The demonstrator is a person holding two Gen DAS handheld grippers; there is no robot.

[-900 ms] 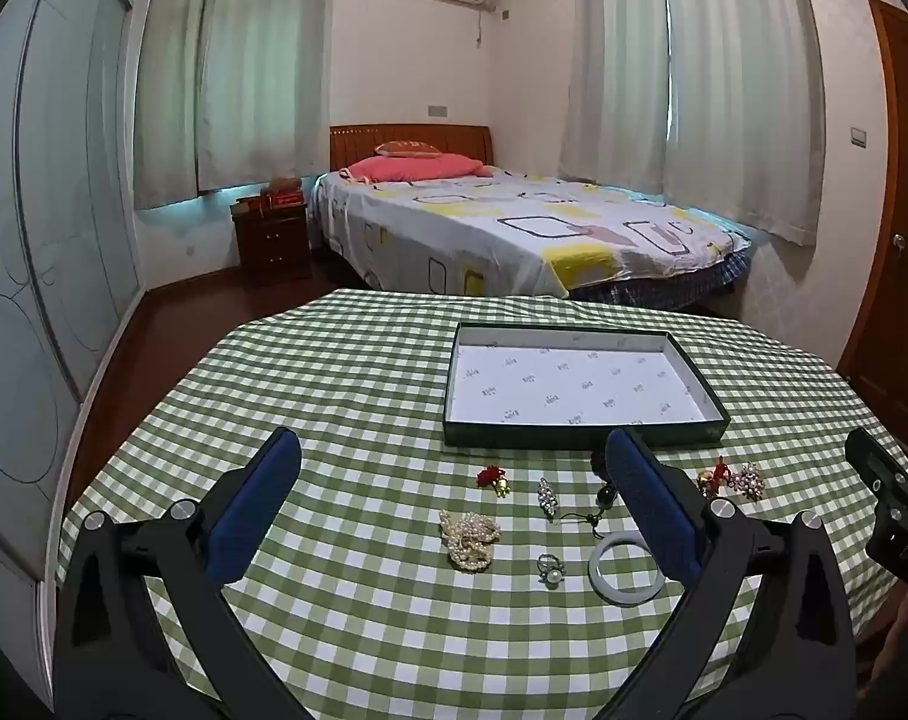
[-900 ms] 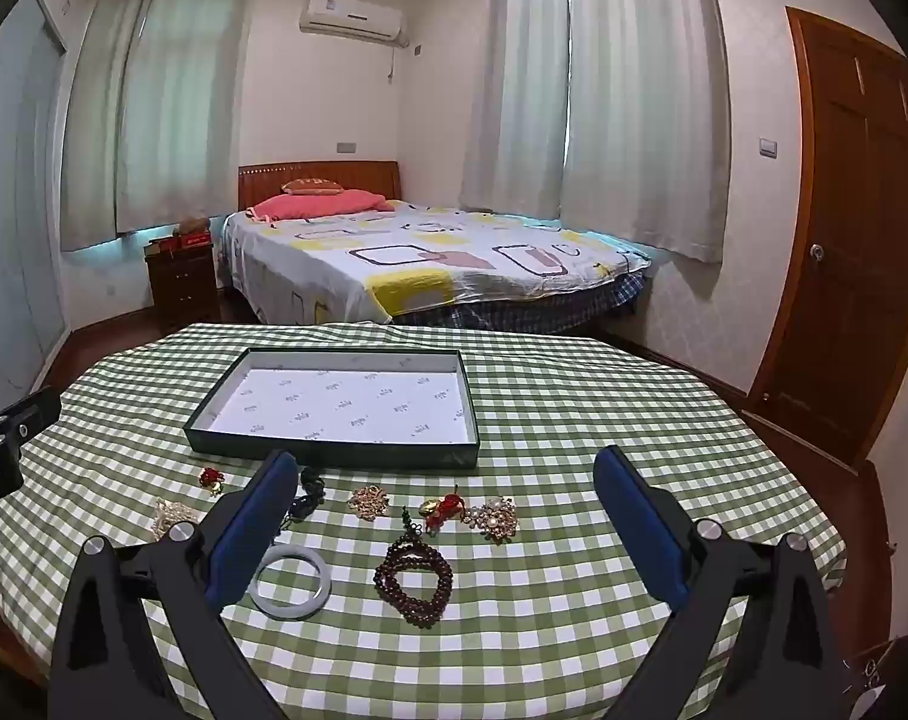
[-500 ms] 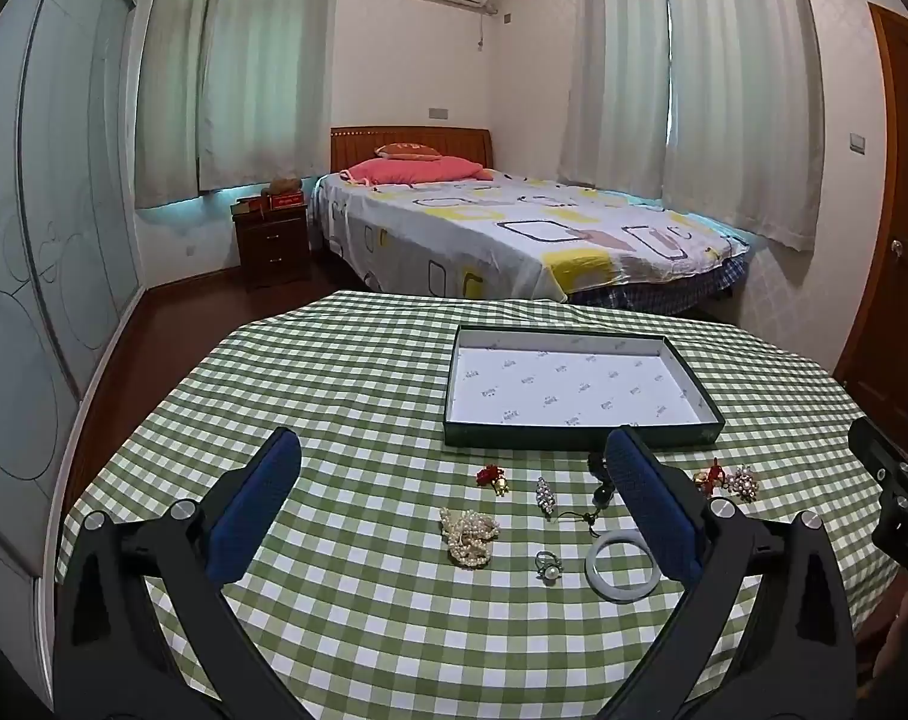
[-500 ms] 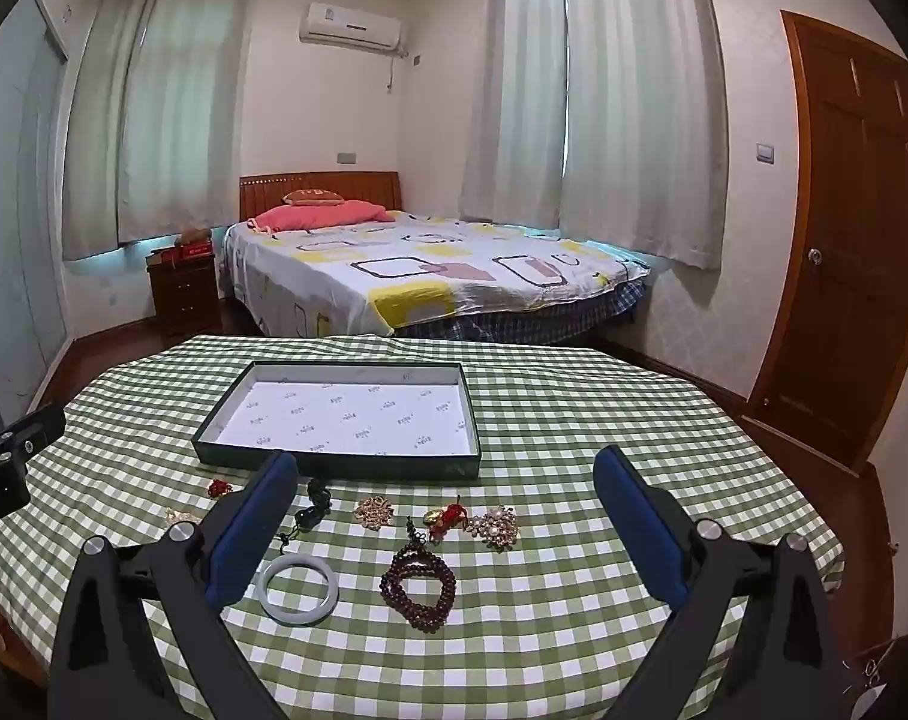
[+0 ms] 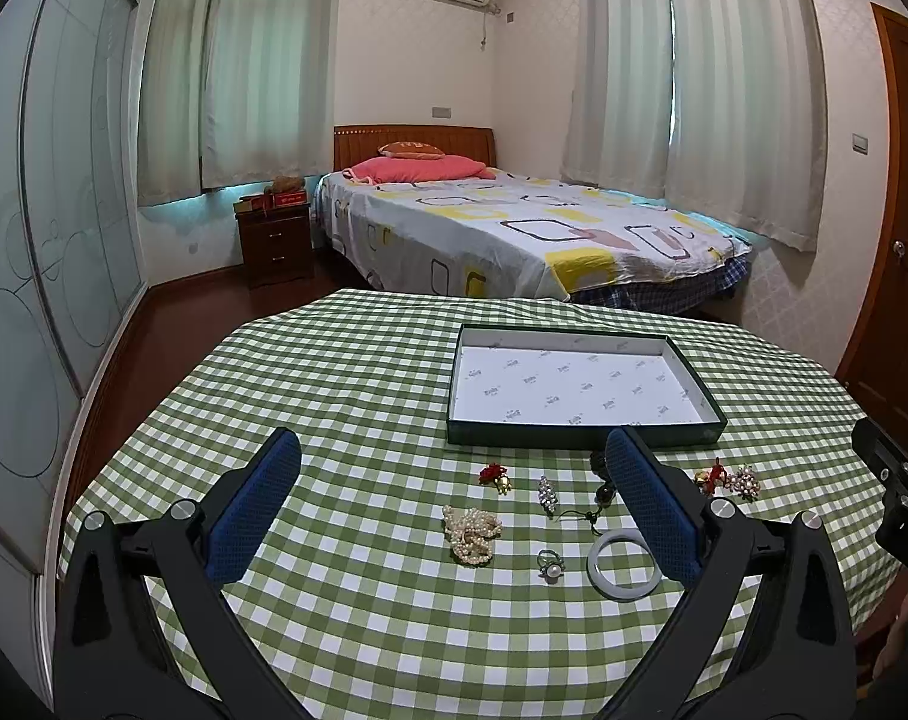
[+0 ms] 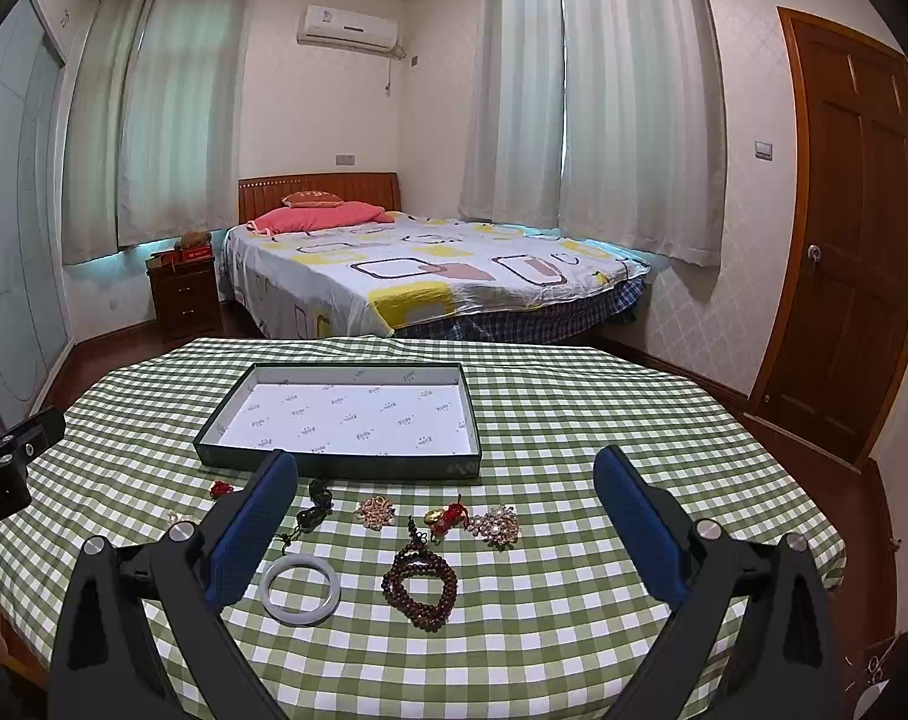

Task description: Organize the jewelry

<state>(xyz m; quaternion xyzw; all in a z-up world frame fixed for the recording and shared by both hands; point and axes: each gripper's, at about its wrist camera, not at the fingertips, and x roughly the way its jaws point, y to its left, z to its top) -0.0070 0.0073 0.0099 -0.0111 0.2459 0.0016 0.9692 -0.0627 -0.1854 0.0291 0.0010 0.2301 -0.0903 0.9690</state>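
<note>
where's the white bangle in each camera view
Left wrist: white bangle lower right, partly behind the left gripper's right finger.
Right wrist: bangle lower left, beside the right gripper's left finger.
Shared landmark: green box beyond it.

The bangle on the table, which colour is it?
The bangle is plain milky white; the right wrist view shows it best.

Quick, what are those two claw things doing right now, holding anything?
Left gripper: open, holding nothing.
Right gripper: open, holding nothing.
</note>
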